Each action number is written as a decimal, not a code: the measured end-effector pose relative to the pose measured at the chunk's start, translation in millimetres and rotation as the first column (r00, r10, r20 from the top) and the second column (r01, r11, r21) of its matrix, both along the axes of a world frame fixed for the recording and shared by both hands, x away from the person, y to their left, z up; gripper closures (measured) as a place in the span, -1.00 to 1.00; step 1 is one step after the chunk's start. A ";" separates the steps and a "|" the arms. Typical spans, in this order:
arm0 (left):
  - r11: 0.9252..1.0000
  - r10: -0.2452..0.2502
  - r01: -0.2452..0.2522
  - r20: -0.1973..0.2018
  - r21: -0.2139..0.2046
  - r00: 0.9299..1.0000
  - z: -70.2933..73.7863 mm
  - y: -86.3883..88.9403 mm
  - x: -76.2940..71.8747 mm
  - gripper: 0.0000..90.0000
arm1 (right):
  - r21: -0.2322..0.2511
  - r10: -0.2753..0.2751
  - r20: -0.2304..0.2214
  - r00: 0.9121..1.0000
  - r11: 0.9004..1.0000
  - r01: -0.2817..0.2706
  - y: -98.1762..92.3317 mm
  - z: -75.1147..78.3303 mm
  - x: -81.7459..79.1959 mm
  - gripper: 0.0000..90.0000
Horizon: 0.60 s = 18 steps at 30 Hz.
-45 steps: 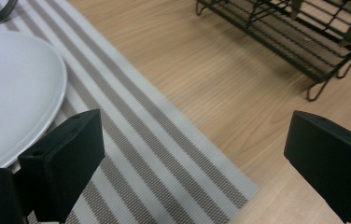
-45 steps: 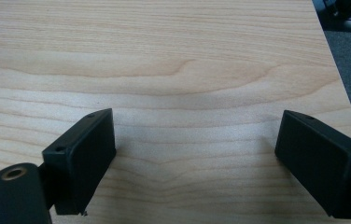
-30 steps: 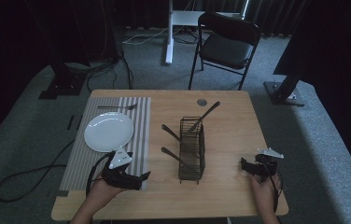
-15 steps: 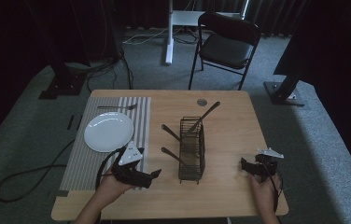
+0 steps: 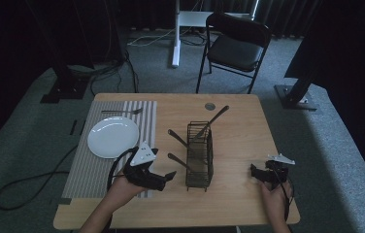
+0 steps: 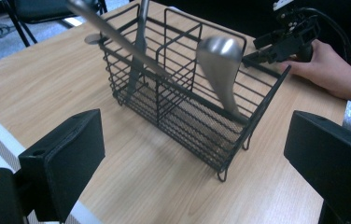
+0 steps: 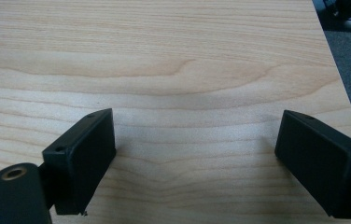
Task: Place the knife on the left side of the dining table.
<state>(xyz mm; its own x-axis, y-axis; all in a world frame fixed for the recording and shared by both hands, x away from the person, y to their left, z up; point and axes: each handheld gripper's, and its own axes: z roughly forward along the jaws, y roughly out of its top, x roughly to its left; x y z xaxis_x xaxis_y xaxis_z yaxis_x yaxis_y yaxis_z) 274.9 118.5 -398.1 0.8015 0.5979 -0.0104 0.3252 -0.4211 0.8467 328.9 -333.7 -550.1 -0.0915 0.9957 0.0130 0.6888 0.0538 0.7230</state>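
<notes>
Your left claw [image 5: 167,176], wide open and empty, sits just left of the wire basket [image 5: 200,154], nearest the spoon [image 6: 220,70] whose handle leans leftward toward it.

Utensil handles [image 6: 94,18] in the wire basket [image 6: 183,112] leave the frame's top

Bare wood lies open before the left tool [image 5: 170,175] up to the wire basket [image 5: 199,154], whose leaning utensil handles [image 5: 178,162] bar entry.
</notes>
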 end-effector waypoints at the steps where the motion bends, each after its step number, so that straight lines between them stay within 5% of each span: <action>1: 1.000 -0.010 0.010 -0.005 -0.007 1.000 1.1 -1.9 0.8 -0.88 | 0.000 0.000 0.000 1.000 1.000 0.000 0.0 0.0 0.0 -0.74; 11: 0.998 -0.019 0.019 -0.011 -0.058 1.000 8.0 -12.0 4.2 -0.66 | 0.000 0.000 0.000 1.000 1.000 0.000 0.0 0.0 0.0 -0.74; 18: 0.996 -0.048 0.044 -0.041 -0.072 0.998 5.9 -15.8 5.0 -0.20 | 0.000 0.000 0.000 1.000 1.000 0.000 0.0 0.0 0.0 -0.74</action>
